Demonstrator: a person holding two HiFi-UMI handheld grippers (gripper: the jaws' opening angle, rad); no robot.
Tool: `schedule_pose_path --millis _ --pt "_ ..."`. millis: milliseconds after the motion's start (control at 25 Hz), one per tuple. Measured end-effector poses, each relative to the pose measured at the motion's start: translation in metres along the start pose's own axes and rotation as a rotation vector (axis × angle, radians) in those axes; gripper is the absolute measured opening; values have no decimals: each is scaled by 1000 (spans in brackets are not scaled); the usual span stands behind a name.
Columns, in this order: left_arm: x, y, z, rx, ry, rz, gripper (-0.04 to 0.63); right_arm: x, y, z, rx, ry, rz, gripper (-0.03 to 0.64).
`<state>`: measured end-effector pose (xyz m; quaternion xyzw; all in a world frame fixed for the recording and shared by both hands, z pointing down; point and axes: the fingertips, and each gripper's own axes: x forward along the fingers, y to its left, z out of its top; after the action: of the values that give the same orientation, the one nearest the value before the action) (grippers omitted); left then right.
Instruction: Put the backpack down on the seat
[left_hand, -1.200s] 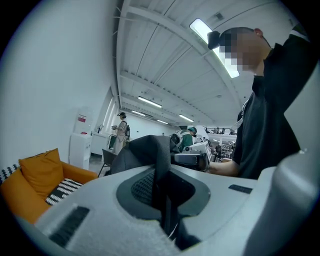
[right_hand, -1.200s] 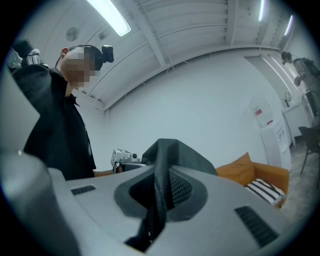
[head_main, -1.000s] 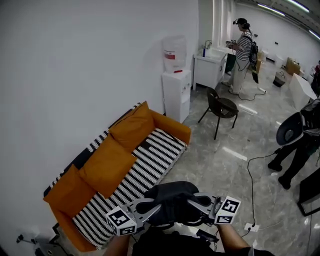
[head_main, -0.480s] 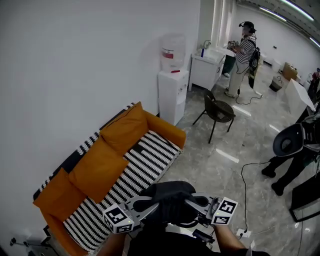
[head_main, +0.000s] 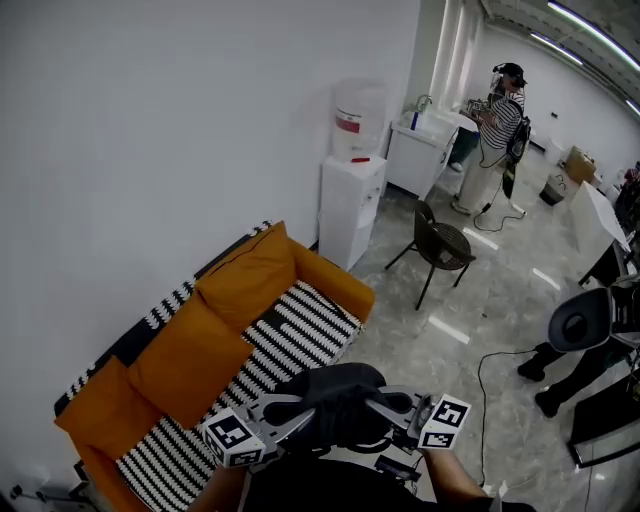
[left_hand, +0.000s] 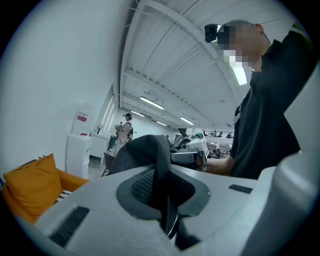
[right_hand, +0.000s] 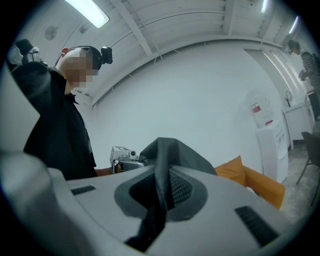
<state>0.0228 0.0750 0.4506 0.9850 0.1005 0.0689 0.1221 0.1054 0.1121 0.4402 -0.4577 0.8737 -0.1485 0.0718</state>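
Backpack (head_main: 335, 400) was carried closer to the sofa (head_main: 215, 345), which was shifted left in the head view; it was still held up near the striped seat (head_main: 300, 330), not yet set down. Left gripper (head_main: 298, 410) and right gripper (head_main: 388, 406) fingers were clenched on its fabric. Marble floor (head_main: 450, 340), water dispenser (head_main: 350, 195) and chair (head_main: 440, 245) were noted beyond.

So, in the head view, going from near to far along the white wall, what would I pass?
black backpack → orange sofa with a striped seat → water dispenser → white sink cabinet → person in a striped top
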Motion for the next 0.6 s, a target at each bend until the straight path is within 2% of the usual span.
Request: schedule_pose_path --millis 200,600 --pt "0 42 13 29 1 7 34 31 -32 14 -15 2 -4 29" --pt "-2 117 29 32 -30 68 34 82 -88 30 -25 15 8 29"
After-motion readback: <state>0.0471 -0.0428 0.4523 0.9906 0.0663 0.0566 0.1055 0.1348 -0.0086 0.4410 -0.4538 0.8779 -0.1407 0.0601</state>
